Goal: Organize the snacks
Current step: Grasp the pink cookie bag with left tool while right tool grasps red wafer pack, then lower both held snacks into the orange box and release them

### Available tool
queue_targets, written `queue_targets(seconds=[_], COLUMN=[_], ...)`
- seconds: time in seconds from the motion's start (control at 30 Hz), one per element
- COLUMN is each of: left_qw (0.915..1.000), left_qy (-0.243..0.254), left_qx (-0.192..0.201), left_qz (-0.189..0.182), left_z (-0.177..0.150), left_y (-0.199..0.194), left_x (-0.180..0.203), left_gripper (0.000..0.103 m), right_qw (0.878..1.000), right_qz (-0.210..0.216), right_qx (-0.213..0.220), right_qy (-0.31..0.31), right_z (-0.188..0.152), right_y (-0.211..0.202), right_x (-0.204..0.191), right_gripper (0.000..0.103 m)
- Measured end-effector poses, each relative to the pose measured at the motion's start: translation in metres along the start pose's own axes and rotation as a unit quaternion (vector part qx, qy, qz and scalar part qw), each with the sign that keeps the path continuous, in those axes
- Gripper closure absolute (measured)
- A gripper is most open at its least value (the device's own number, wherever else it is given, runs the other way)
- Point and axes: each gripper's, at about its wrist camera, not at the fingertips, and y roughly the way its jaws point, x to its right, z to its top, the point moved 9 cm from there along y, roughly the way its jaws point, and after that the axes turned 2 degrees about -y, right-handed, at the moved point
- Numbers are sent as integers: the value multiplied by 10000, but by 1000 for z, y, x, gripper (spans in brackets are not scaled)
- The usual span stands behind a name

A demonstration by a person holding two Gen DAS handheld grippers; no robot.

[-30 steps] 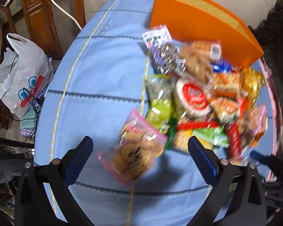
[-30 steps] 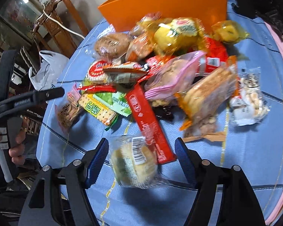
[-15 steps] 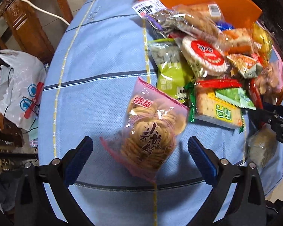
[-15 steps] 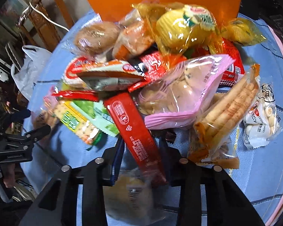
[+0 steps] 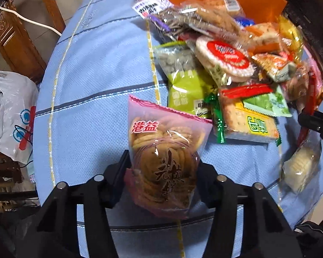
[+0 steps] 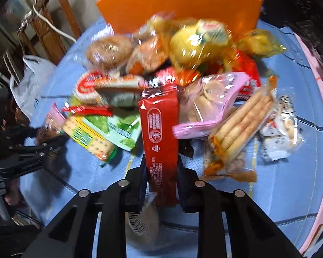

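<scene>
**Both claws newly closed on packets at the near edge of the snack heap**

Change, left side: a second ago the left claw [image 5: 161,167] stood at full spread above the pink-edged clear bag of round brown biscuits [image 5: 165,150]. Its jaws have just been closing, and the bag now sits between them, both pads against its sides. State: clenched on the biscuit bag, at about a middling width, the bag's bulk filling the gap. The bag's lower end is hidden behind the claw frame, so whether it is clear of the blue checked cloth of the counter [image 5: 92,107] cannot be told.

Change, right side: the right claw [image 6: 161,167] was spread around a clear-wrapped pale round cake [image 6: 144,221] with the long red foil packet [image 6: 159,133] lying beside it. Its jaws have just been closing to a narrow gap, and the red packet now stands up between the pads, grasped near its lower end. The round cake shows blurred just below the jaws; from the left wrist view it appears to hang from the claw too [image 5: 301,167], though that reading is uncertain.

Meaning for the task: judged from this, two pick-ups begin at once, with nothing yet sorted. The main heap of mixed snack packets [image 6: 183,53] lies untouched on the counter, just in front of the orange rectangular container [image 6: 178,6], the likely destination.

Risk, as a judgement: a double catch on the right side may shed the cake during carrying.
</scene>
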Motion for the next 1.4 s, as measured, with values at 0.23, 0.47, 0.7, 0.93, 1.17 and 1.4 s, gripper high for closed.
queue_targets(seconds=[0.23,0.47,0.7,0.93,1.17,1.4], left_qw=[9981,9943,9928,9898,9878,9861], left_qy=[-77,-168,-190,-178,-208,-294], left_qx=[522,866,972,1220,1401,1505], left_qz=[-312,-601,-676,-711,-640,-635], left_z=[17,41,55,100,182,260], left_y=[-49,-84,-94,-117,-130,-127], left_x=[2,25,44,65,87,93], left_gripper=[52,52,52,52,52,52], right_qw=[9985,9962,9955,9932,9879,9832], right_qz=[312,541,561,573,589,675], right_qx=[398,626,752,1011,1434,1683], right_qy=[233,272,127,13,100,209], right_z=[10,25,42,80,150,226], right_y=[-41,-67,-82,-105,-119,-111], right_x=[7,20,20,35,61,75], right_gripper=[79,80,79,79,79,79])
